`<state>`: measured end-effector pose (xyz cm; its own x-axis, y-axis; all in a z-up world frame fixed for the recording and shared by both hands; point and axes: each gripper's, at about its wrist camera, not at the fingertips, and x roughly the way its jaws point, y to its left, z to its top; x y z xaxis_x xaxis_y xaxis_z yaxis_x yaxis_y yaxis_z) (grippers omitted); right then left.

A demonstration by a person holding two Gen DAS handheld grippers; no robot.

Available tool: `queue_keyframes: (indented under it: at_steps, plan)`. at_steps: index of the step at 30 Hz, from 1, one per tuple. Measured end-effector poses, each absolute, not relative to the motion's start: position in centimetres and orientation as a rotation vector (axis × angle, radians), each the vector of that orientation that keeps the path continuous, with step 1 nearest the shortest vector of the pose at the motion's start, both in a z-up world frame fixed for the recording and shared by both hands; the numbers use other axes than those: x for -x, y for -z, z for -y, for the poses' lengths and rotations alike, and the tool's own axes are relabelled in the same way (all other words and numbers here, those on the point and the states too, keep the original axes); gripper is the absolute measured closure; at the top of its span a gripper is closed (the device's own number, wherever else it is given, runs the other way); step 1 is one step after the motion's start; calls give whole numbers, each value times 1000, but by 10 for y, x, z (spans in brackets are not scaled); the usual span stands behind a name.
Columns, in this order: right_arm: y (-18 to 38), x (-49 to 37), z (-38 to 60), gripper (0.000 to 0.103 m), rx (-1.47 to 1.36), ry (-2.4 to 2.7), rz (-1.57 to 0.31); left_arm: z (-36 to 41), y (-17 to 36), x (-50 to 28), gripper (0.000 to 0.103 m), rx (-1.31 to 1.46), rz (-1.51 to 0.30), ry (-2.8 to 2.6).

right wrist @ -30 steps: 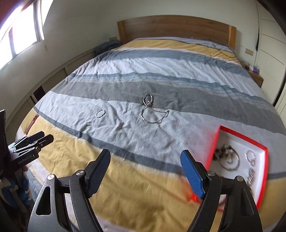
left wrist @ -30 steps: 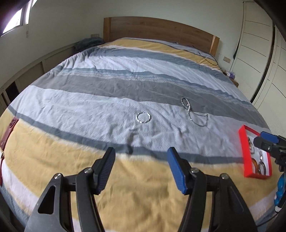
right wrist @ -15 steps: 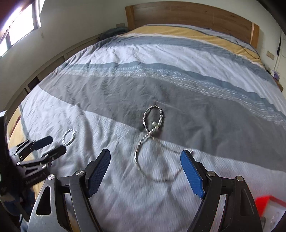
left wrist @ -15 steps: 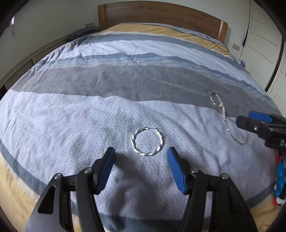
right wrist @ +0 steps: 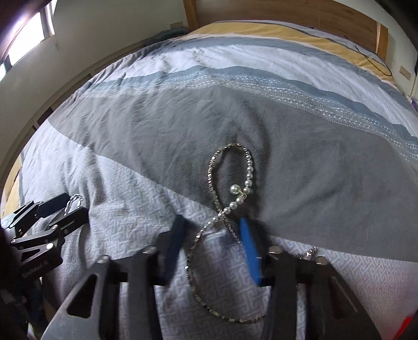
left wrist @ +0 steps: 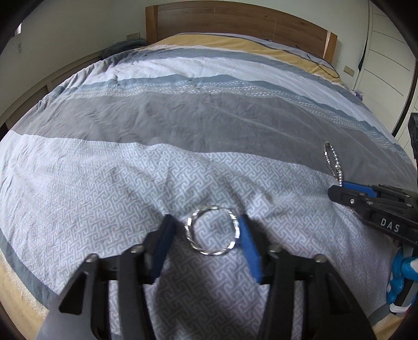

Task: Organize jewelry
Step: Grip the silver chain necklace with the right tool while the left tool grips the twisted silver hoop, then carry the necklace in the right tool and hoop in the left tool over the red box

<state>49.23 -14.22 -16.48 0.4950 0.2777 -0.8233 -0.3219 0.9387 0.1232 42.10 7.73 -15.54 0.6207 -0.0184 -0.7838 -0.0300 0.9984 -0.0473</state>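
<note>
A twisted silver bracelet lies flat on the pale patterned stripe of the bed cover. My left gripper is down over it with its jaws closing. The bracelet sits between the pads; the right blue pad is at its rim and the left pad is still apart. A pearl-and-chain necklace lies in a figure-eight loop. My right gripper straddles its crossing, jaws closing, and the chain is not pinched. In each wrist view the other gripper shows: the right gripper and the left gripper.
A wooden headboard stands at the far end of the bed, with a black cable lying near it. White wardrobe doors line the right side. A red tray corner peeks in at the lower right of the right wrist view.
Both grippers came forward and down to the bed cover, the left over the bracelet and the right over the necklace. Both pairs of jaws have narrowed. The red tray slid almost out of view.
</note>
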Motion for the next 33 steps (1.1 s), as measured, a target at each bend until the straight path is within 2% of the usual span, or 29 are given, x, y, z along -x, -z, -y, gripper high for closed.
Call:
queue_keyframes:
  at_steps: [2, 5, 17, 26, 33]
  plan:
    - [163, -488, 144, 89, 26, -369, -993, -80, 152, -416, 65, 75, -906, -2]
    - [159, -479, 150, 99, -30, -369, -1002, -83, 147, -407, 66, 87, -908, 4]
    - [104, -406, 155, 100, -116, -375, -956, -75, 83, -337, 66, 32, -839, 19]
    - [43, -326, 147, 100, -82, -391, -900, -59, 26, -265, 66, -33, -758, 5]
    - [16, -272, 148, 100, -55, -388, -879, -51, -1, -216, 66, -50, -710, 10]
